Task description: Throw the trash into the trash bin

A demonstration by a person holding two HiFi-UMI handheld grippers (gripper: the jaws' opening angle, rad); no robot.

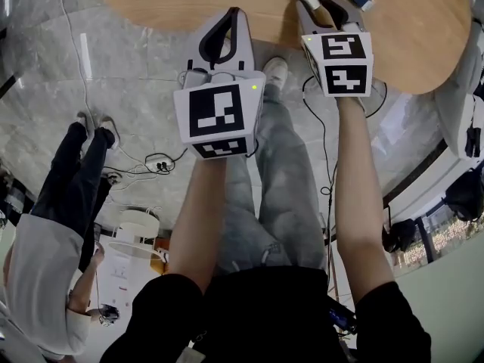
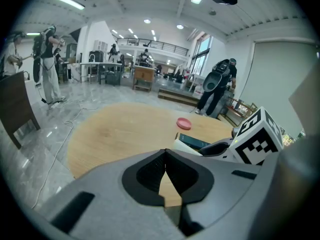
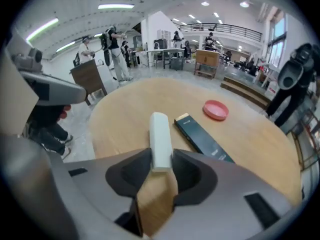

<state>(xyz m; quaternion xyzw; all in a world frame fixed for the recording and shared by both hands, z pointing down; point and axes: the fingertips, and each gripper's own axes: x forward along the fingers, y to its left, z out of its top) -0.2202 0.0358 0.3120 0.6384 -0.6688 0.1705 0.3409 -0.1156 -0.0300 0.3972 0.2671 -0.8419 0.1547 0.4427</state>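
The left gripper (image 2: 165,156) hangs at the near edge of the round wooden table (image 1: 189,6). Its jaws are closed tip to tip, with nothing between them and only bare wood beyond them.

To its right, the right gripper (image 1: 321,10) reaches a little further in over the same edge. A white box (image 3: 160,139), long and narrow, lies flat on the table close to the near edge and points towards the middle. Its near end sits between this gripper's jaws, which stand narrow, and the pads look to be meeting its two long sides. The box has not left the wood.

Just right of it, and apart from it, a dark flat box (image 3: 202,139) lies at a slant. Beyond that, towards the far edge, sits a small pink lid (image 3: 216,110).

The task looks to be at its start. The white box, probably the trash, is only now being gripped and nothing has been lifted. Raising it, carrying it and dropping it in the bin are all left, and I can make out no trash bin in any view.
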